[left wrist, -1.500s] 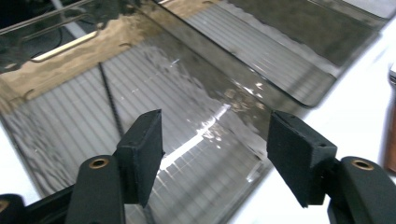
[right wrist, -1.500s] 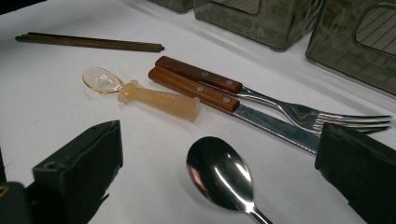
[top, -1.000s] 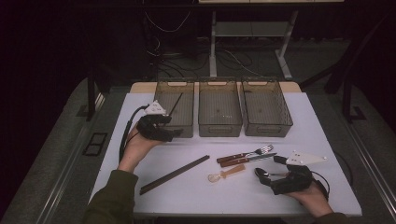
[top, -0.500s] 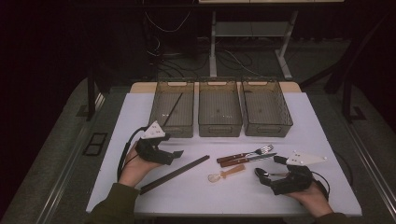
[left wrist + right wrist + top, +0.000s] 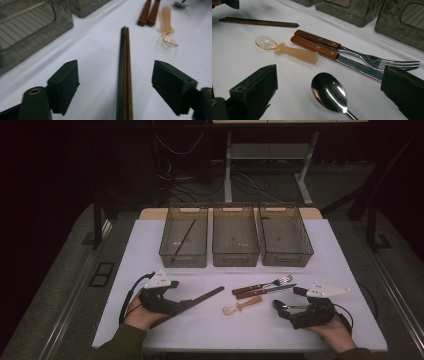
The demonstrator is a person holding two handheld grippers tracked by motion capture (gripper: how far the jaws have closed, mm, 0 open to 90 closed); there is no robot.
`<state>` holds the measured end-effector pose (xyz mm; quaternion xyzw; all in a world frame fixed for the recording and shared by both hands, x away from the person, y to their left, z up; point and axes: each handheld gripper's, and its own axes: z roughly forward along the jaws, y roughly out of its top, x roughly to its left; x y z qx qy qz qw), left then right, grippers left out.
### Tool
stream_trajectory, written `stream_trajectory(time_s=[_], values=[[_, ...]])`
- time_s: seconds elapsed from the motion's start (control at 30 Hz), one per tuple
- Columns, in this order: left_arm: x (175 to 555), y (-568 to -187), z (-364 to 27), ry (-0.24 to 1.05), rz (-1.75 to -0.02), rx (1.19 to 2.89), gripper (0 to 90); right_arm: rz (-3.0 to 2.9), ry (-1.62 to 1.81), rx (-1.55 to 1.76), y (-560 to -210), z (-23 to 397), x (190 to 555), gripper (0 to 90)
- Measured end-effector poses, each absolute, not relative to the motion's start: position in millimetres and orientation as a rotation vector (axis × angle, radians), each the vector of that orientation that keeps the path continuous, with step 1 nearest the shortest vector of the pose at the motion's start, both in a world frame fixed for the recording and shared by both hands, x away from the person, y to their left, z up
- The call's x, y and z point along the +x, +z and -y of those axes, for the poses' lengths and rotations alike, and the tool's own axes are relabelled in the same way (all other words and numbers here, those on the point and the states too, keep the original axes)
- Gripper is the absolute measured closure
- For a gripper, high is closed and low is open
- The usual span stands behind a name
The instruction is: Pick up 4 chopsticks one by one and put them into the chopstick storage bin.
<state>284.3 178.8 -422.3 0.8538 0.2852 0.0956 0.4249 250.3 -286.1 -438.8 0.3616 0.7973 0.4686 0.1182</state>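
Brown wooden chopsticks (image 5: pixel 124 75) lie flat on the white table (image 5: pixel 350 270), right between the wide-open jaws of the left hand-held gripper (image 5: pixel 175 304). Its jaws have just been closing a little, but the pads do not touch the sticks yet. It sits low, likely to pick them up for the left bin (image 5: pixel 184 257), where one stick (image 5: pixel 183 240) already lies. The right hand-held gripper (image 5: pixel 284 309) rests open around a metal spoon (image 5: pixel 329 92).

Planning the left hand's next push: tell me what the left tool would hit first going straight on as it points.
The left tool stands open astride the chopsticks, along their length. Straight on, past their far end, probably the two wooden handles; depth is unclear.
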Motion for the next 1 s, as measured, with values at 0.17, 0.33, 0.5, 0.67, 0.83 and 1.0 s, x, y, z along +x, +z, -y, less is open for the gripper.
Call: stream_trajectory(time_s=[0.17, 0.33, 0.5, 0.67, 0.83, 1.0], values=[[280.6, -427.9, -184.1, 0.226, -0.712, 2.148, 36.9, -2.332, 1.367, 1.058, -438.6, 285.7, 249.8, 1.1], [280.9, -429.7, -186.6, 0.212, -0.727, 2.156, 56.6, -2.332, 1.367, 1.059, -438.5, 285.9, 249.7, 1.1], [281.2, -430.1, -187.1, 0.195, -0.731, 2.173, 69.5, -2.336, 1.366, 1.056, -438.7, 285.4, 249.8, 1.1], [283.4, -433.9, -187.2, 0.166, -0.733, 2.199, 77.3, -2.336, 1.365, 1.055, -438.6, 285.0, 249.6, 1.1], [284.7, -437.7, -186.3, 0.146, -0.737, 2.213, 80.2, -2.337, 1.365, 1.053, -438.6, 284.7, 249.5, 1.1], [286.5, -440.5, -186.0, 0.134, -0.725, 2.231, 80.1, -2.337, 1.365, 1.053, -438.7, 284.8, 249.6, 1.1]])
